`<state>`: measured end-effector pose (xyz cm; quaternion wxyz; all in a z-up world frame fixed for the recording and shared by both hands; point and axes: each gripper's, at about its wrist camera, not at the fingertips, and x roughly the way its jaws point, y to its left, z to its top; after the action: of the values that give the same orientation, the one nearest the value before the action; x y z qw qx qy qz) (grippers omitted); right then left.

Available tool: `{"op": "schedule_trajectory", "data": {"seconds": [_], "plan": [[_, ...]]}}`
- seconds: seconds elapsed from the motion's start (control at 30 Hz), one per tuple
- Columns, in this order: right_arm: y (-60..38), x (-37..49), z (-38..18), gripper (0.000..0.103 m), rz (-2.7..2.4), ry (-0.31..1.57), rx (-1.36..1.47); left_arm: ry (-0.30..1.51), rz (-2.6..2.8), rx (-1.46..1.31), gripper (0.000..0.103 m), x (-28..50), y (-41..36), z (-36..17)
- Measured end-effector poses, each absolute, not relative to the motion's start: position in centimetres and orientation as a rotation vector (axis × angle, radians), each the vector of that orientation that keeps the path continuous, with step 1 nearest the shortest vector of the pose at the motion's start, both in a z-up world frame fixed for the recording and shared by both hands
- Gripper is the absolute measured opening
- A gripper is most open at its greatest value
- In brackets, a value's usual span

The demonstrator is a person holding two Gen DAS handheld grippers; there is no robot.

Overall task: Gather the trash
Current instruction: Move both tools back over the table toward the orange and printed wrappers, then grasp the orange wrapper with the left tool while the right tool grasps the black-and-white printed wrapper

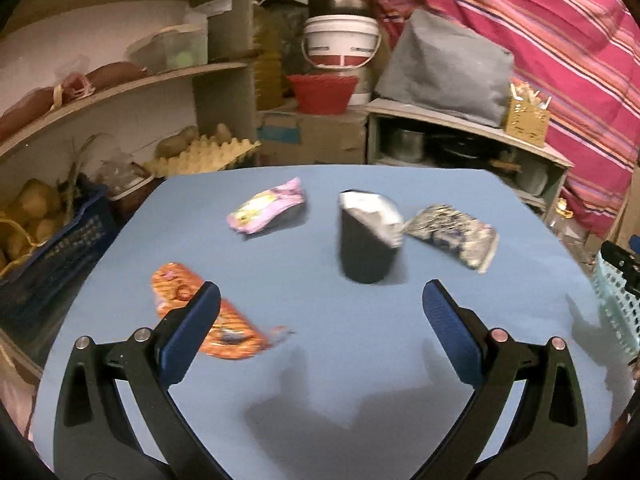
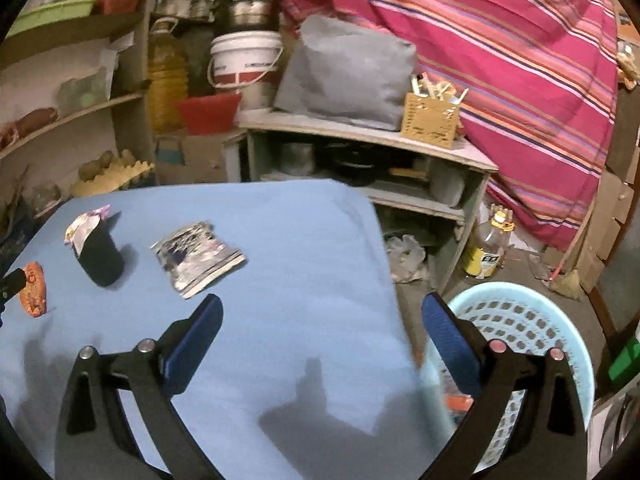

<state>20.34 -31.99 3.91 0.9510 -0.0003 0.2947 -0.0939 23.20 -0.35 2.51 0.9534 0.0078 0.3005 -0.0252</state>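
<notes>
Over the blue surface (image 1: 320, 360), L hand-held gripper (image 1: 321, 300) and R hand-held gripper (image 2: 322, 314) both gape wide, empty; orange wrapper (image 1: 180, 292) under L.

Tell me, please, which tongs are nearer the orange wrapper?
Left. The left tongs hang open right beside the orange wrapper; the right tongs are open too, well across the table, near the basket.

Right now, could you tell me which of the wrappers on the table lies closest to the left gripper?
The orange wrapper: it lies right by the open left gripper, partly hidden behind one finger, while the pink wrapper and silver wrapper lie farther back.
</notes>
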Motion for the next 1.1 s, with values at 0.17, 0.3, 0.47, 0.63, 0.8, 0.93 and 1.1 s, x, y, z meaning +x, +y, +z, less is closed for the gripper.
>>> {"op": "schedule_trajectory", "data": {"seconds": [0.17,0.3,0.47,0.63,0.8,0.93,1.1], "plan": [[-29.8,21.5,3.1,0.098,-0.191,0.612,-0.027,0.629,0.011,-0.017,0.098,24.0,3.3,1.1],[-28.6,22.3,2.8,0.098,-0.197,0.614,-0.030,0.642,0.041,-0.067,0.098,24.7,5.7,0.6],[-27.8,23.1,2.6,0.098,-0.201,0.606,-0.010,0.659,0.066,-0.093,0.098,25.4,7.6,0.3],[-26.7,24.6,2.2,0.098,-0.161,0.618,0.016,0.715,0.075,-0.130,0.098,26.6,9.2,-0.9],[-25.5,26.2,1.5,0.098,-0.147,0.638,-0.014,0.789,0.074,-0.155,0.098,28.4,10.4,-2.7],[-25.4,27.6,0.9,0.098,-0.151,0.664,-0.021,0.836,0.075,-0.172,0.096,30.0,10.8,-3.6],[-25.7,29.6,-0.6,0.098,-0.149,0.727,-0.024,0.909,0.048,-0.138,0.071,31.5,10.1,-4.7]]}}
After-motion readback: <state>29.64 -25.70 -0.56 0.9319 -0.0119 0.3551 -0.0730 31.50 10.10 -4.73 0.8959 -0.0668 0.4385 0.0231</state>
